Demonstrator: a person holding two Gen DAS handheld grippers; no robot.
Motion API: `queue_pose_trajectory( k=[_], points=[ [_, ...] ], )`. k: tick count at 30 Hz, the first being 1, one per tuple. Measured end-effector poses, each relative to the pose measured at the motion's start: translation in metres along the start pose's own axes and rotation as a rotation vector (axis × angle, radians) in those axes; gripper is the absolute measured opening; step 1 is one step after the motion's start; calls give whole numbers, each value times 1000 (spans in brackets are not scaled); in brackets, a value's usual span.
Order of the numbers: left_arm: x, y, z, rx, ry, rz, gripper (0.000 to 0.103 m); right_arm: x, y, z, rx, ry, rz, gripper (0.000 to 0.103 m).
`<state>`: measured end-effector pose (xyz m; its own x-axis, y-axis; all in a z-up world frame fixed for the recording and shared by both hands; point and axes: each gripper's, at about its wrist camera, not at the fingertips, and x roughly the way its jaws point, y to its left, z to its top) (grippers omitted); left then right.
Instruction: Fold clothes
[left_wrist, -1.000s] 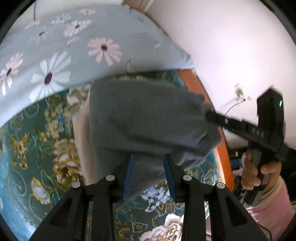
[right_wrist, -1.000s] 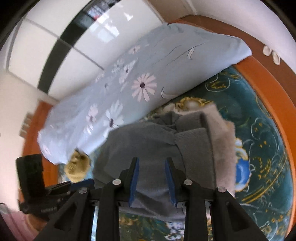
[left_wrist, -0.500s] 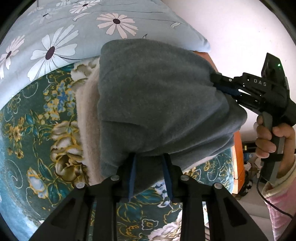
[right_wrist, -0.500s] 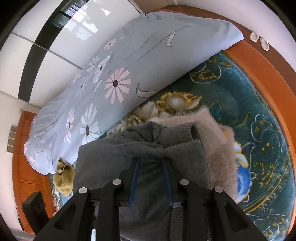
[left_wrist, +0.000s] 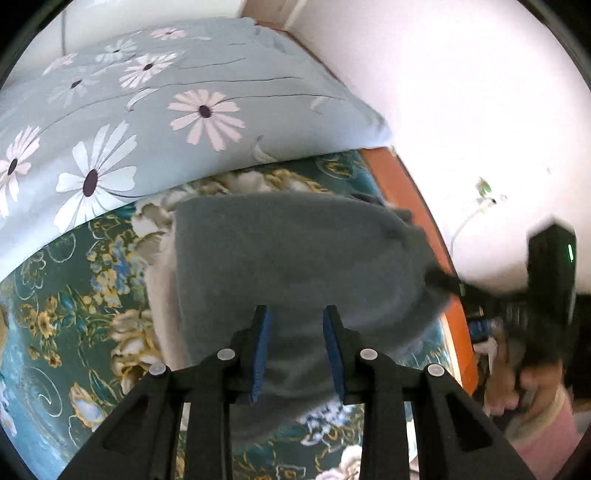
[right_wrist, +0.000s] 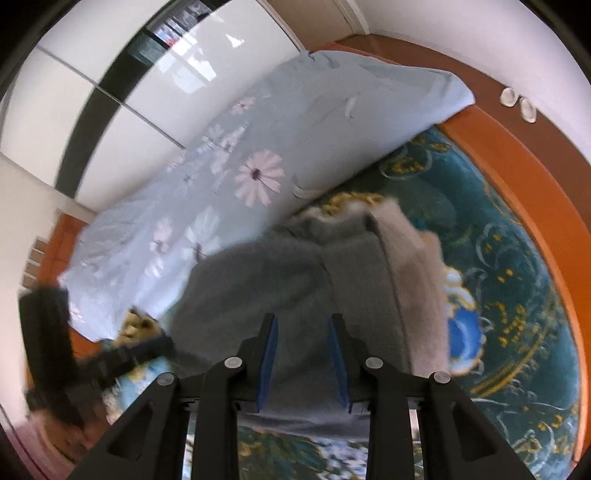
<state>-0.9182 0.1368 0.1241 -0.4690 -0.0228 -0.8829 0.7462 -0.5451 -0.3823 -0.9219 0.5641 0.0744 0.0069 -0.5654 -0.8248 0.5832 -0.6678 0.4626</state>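
A grey garment hangs over a folded beige garment on the bed. My left gripper is shut on the grey garment's near edge, and cloth fills the gap between the blue pads. In the right wrist view the same grey garment lies beside the beige garment. My right gripper has grey cloth between its pads, and its jaws are opening slightly. Its fingers meet the cloth's right corner in the left wrist view. The left gripper's fingers show blurred at the left.
A pale blue daisy-print quilt lies bunched behind the garments on the teal floral bedspread. An orange wooden bed frame borders the bed by a white wall. Glossy wardrobe doors stand beyond. A person's hand holds the right gripper's handle.
Half a second ago both grippers held the grey garment raised, large in view. Now it sits lower over the beige garment again, much as a second ago. Both views are motion-blurred.
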Motion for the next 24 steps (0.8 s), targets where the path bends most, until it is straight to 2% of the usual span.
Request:
queue_pose_trajectory(
  k=[3, 4, 8, 13, 16, 18, 21, 24],
  points=[
    [26, 11, 1, -37, 83, 14, 30, 11, -12, -9, 34, 23, -24, 30],
    [29, 10, -2, -25, 88, 24, 30, 15, -16, -10, 49, 30, -22, 30],
    [36, 7, -1, 18, 91, 46, 30, 26, -29, -9, 114, 32, -11, 30],
    [32, 18, 3, -59, 94, 7, 30, 28, -32, -4, 141, 46, -11, 30],
    [10, 9, -8, -48, 44, 18, 30, 10, -18, -10, 110, 12, -19, 31],
    [-7, 2, -20, -23, 2, 22, 30, -15, -1, -25, 50, -59, 13, 32],
    [-22, -1, -43, -6, -21, 50, 30, -30, 11, -54, 40, -86, 42, 32],
    [-22, 3, -64, -28, 14, 80, 33, -15, 16, -90, 78, -15, 60, 33]
  ],
)
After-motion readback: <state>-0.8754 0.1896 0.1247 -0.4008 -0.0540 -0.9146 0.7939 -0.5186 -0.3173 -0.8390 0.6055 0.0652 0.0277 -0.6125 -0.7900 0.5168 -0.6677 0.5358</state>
